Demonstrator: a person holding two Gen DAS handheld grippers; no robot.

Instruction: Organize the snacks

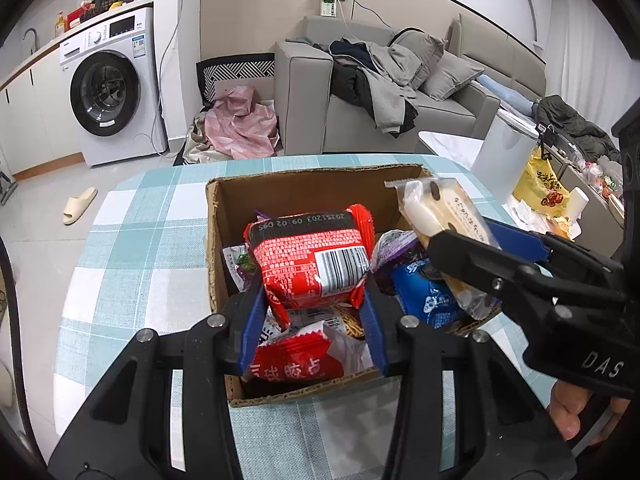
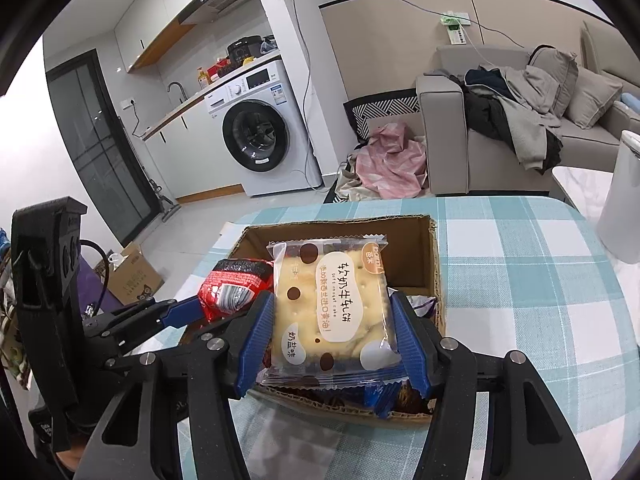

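**A:** Snacks first: where do they stand?

**B:** Most of them lie in the cardboard box (image 1: 218,240) on the checked tablecloth (image 1: 132,248). I hold two more above it. My left gripper (image 1: 314,308) is clamped on the red packet (image 1: 312,256), over the box's near half. My right gripper (image 2: 334,340) is clamped on the clear-wrapped nougat biscuit pack (image 2: 330,308), over the box's right side.

**A:** So how far along are you?

**B:** Well along, I judge. Inside the box I see a blue packet (image 1: 428,296), a purple wrapper (image 1: 396,244) and another red-and-white packet (image 1: 296,356). The tablecloth around the box shows no loose snacks. What is left, I think, is lowering these two in and letting go, unless more wait out of sight.

**A:** Do the two cameras tell you different things?

**B:** Yes. My left camera looks down into the box and shows its contents, plus a yellow bag (image 1: 540,184) on a surface to the right of the box. My right camera has the biscuit pack covering most of the box's inside, but it shows the pack's printed face squarely and a second carton (image 2: 132,276) on the floor left of the box.
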